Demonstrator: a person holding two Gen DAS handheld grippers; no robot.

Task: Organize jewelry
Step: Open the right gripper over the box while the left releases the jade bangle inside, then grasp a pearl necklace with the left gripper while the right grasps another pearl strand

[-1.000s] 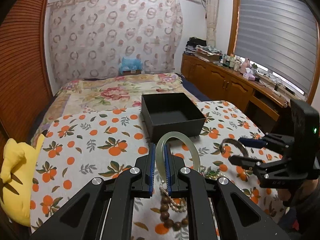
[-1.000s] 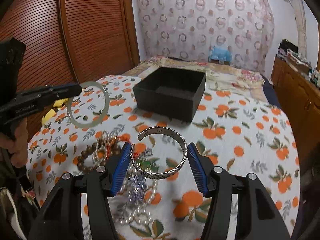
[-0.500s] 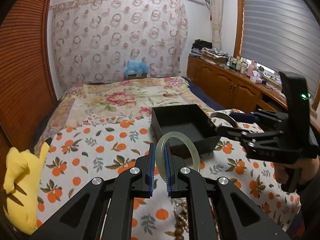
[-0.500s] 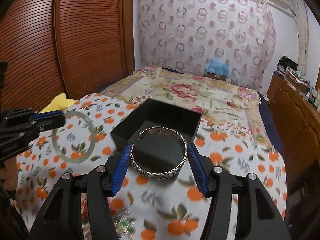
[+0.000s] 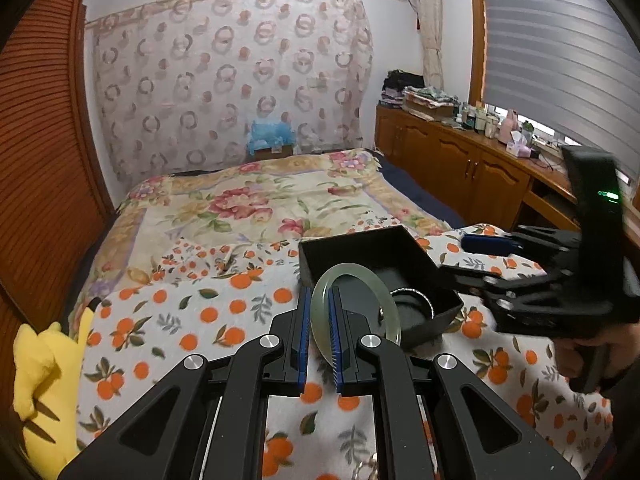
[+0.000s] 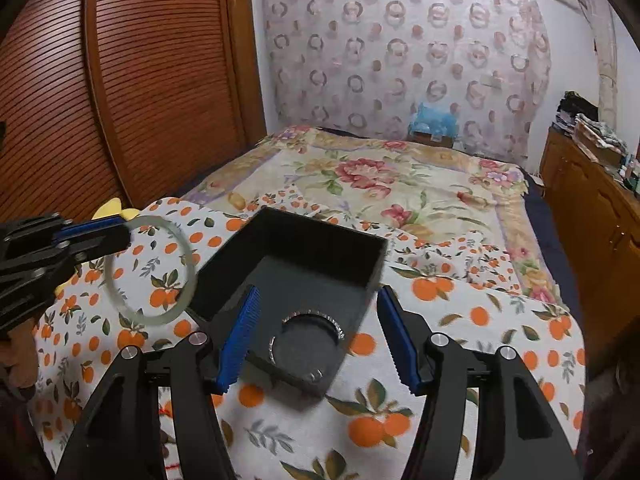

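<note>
Left gripper (image 5: 319, 334) pinches jade bangle (image 5: 354, 304) beside box (image 6: 372, 258) rim; right gripper (image 6: 320, 336) spread, empty, just widened

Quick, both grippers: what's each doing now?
Left gripper: shut on pale green jade bangle.
Right gripper: just opened, empty; silver cuff bracelet lies in black box.

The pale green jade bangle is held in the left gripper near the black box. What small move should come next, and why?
Probably carry the pale green jade bangle a little further, over the open black square box, before letting go. The left gripper is shut on it, and in the right wrist view it hangs beside the box, over the orange-print cloth. The silver cuff bracelet already lies inside, under the open right gripper.
</note>
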